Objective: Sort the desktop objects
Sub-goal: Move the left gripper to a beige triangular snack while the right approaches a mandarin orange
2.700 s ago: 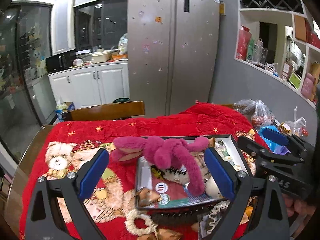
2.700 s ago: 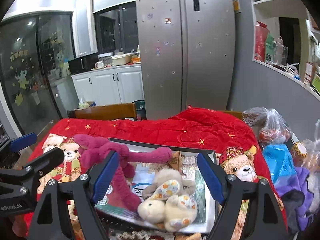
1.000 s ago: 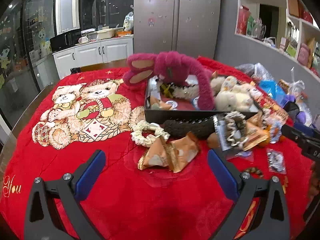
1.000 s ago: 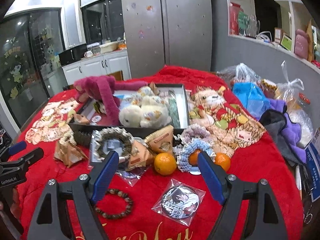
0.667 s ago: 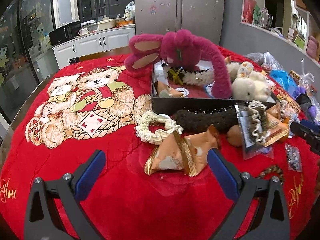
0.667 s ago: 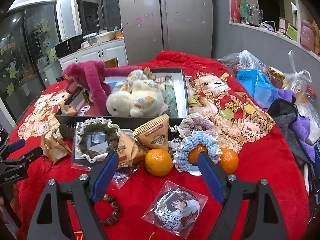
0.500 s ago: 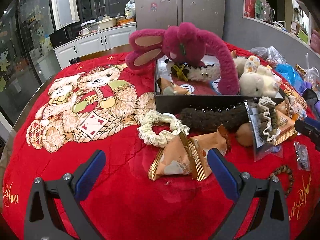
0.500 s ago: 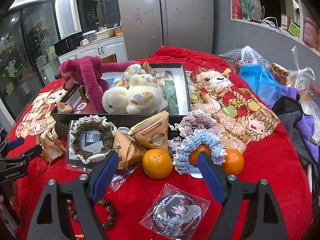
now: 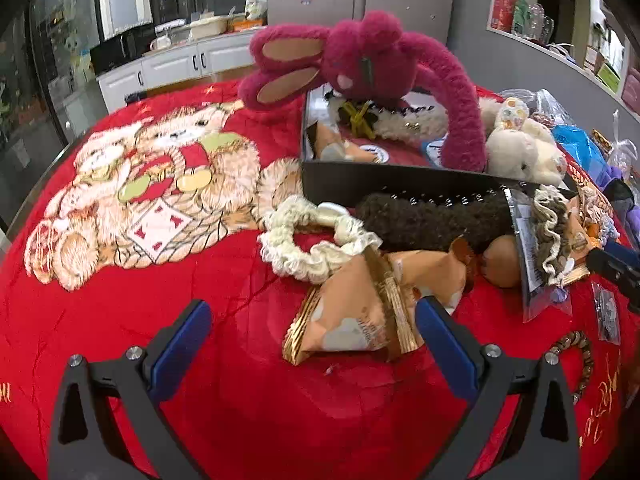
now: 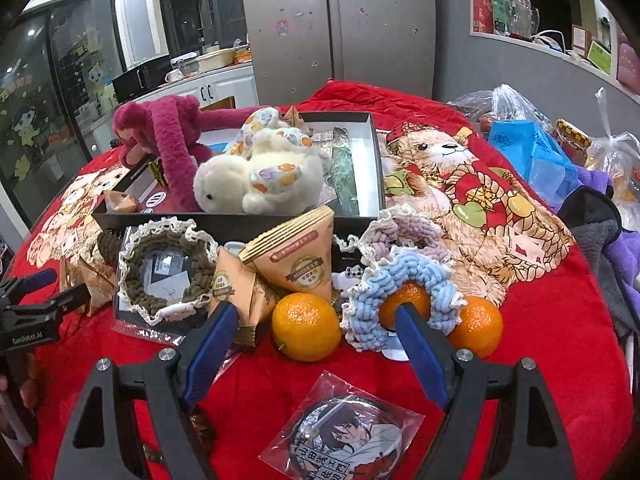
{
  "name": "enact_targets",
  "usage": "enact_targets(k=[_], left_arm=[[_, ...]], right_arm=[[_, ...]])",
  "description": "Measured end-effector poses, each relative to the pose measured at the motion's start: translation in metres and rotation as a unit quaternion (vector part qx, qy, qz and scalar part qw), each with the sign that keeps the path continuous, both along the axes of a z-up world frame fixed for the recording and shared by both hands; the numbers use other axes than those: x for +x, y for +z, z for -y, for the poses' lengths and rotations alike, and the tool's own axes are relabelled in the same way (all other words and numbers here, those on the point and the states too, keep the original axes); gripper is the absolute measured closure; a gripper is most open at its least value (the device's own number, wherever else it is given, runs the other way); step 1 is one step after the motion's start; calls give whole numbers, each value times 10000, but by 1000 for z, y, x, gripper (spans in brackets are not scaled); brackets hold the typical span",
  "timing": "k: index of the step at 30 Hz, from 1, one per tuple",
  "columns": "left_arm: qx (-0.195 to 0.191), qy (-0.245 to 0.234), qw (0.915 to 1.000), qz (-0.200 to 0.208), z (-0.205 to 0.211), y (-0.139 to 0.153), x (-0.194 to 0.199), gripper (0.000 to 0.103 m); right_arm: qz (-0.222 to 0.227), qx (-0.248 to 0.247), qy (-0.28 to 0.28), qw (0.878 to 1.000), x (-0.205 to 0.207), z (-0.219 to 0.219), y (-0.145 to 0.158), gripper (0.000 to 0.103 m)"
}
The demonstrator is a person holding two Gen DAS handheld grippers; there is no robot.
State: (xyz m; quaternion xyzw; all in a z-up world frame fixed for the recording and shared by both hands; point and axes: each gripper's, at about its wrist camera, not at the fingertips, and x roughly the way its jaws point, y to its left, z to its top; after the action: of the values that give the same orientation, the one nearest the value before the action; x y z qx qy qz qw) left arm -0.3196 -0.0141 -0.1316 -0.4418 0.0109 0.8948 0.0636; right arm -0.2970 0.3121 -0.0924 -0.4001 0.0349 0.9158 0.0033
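A red bear-print blanket (image 9: 120,300) covers the tabletop, a steel fridge (image 10: 340,28) behind. Both claws hang apart and empty: the left claw (image 9: 312,320) by a snack packet (image 9: 360,312), the right claw (image 10: 316,320) before an orange (image 10: 306,326) near the black box (image 10: 240,222).

We see a warmly lit indoor scene: ceiling spots glint on the dark glass doors (image 10: 52,92) at left. Colours are saturated, shadows soft. Fisheye bending curves the fridge (image 10: 340,20), black vignette fills the corners, and edges look slightly soft.
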Motion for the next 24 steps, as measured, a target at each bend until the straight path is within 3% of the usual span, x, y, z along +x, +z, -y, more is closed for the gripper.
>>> enact_targets(k=[9, 11, 13, 17, 19, 24], left_arm=[[-74, 1, 10000, -16, -1, -1, 1, 1], [-87, -18, 10000, -33, -2, -1, 2, 5], [-136, -33, 9999, -38, -4, -1, 3, 23], [-213, -126, 9997, -2, -8, -3, 3, 42], [-251, -176, 9995, -35, -11, -2, 5, 47], [-247, -182, 9995, -58, -12, -1, 6, 49]], right_arm=[[-60, 44, 148, 9999, 3, 1, -6, 20], [-11, -22, 263, 9997, 2, 3, -8, 37], [48, -81, 298, 9995, 1, 3, -12, 38], [40, -143, 272, 9995, 3, 1, -11, 48], [36, -201, 242, 9995, 5, -2, -10, 57], [32, -204, 239, 9995, 8, -4, -9, 59]])
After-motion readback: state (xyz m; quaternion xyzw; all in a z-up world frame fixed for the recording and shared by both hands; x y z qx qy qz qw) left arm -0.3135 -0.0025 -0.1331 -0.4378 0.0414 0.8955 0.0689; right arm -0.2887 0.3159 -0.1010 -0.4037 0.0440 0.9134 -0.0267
